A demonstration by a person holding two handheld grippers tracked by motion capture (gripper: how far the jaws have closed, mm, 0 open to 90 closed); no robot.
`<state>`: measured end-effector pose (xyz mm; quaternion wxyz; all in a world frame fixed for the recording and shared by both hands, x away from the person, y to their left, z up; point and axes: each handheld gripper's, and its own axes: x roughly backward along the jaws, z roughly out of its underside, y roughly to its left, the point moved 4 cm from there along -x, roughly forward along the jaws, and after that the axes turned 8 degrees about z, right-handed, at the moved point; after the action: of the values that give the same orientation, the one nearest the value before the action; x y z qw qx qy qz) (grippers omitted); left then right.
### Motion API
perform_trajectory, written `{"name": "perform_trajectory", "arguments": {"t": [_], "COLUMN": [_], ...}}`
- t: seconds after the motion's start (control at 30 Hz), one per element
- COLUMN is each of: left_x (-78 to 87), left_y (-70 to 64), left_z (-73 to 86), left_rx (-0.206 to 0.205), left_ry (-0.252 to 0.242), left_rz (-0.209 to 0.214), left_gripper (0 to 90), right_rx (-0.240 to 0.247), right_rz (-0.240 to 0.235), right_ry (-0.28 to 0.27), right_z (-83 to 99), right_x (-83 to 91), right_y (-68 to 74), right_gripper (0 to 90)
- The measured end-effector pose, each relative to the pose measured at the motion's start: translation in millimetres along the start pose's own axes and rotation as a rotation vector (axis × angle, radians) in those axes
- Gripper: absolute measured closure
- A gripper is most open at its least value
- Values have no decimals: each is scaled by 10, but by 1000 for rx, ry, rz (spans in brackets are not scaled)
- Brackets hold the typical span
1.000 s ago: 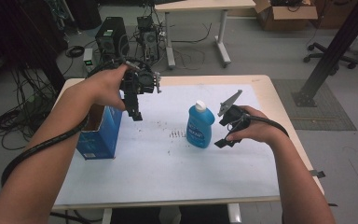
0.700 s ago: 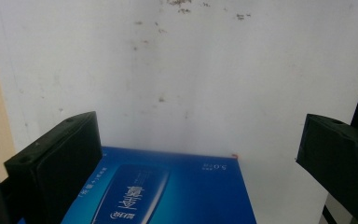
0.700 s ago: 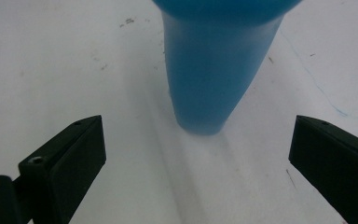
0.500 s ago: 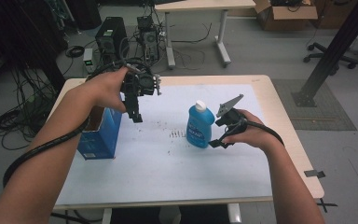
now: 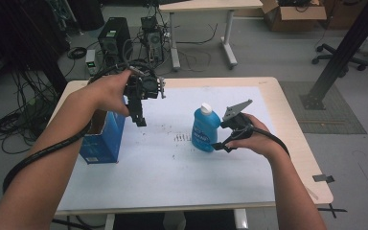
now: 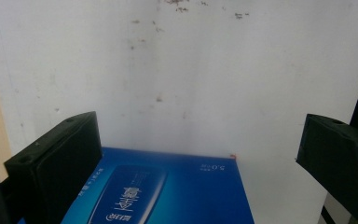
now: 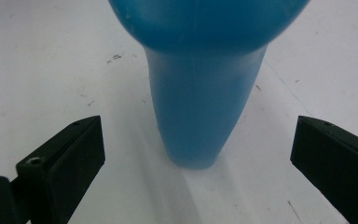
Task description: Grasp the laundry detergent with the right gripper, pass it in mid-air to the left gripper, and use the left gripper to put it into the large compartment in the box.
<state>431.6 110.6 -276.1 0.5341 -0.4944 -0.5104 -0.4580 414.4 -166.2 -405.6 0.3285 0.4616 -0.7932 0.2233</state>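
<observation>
- The table (image 5: 287, 143) is seen from above under both hand-held grippers, covered by a white sheet (image 5: 172, 167) that is speckled with small dark marks.
- A blue carton (image 5: 103, 139), open at the top, is stood below and to the left of the left hand-held gripper (image 5: 139, 117); in the left gripper view its printed blue face (image 6: 168, 191) is seen low between the jaws, untouched by either.
- The left hand-held gripper is held in the air above the sheet, jaws pointed down and spread wide with nothing between them but the carton's face farther off.
- The blue bottle (image 5: 204, 130) is stood upright on the sheet just to the left of the right hand-held gripper (image 5: 220, 143), well apart from the carton.
- The bottle is made of translucent blue plastic, filled with blue liquid, fitted with a white cap (image 5: 205, 108) and a blue label.
- In the right gripper view the bottle (image 7: 200, 93) is centred between the jaws, which are spread wide on either side and not touching it; nothing is found standing between them and the bottle.
</observation>
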Motion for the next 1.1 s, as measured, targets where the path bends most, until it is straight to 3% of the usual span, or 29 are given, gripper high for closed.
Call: {"name": "perform_trajectory", "arguments": {"t": [0.4,0.6,1.1], "left_x": [-64,-74,-122], "left_y": [-9,-21,-20], "left_z": [-42,-29,1], "left_rx": [-14,-14,-11], "left_ry": [-11,-2,2], "left_rz": [6,10,17], "left_gripper": [2,2,2], "right_rx": [-11,-46,-74], "right_rz": [10,5,52], "right_ry": [-26,-76,-175], "right_z": [-45,-69,-54], "right_x": [-55,-105,-234], "right_y": [-10,-2,56], "right_gripper": [27,24,22]}}
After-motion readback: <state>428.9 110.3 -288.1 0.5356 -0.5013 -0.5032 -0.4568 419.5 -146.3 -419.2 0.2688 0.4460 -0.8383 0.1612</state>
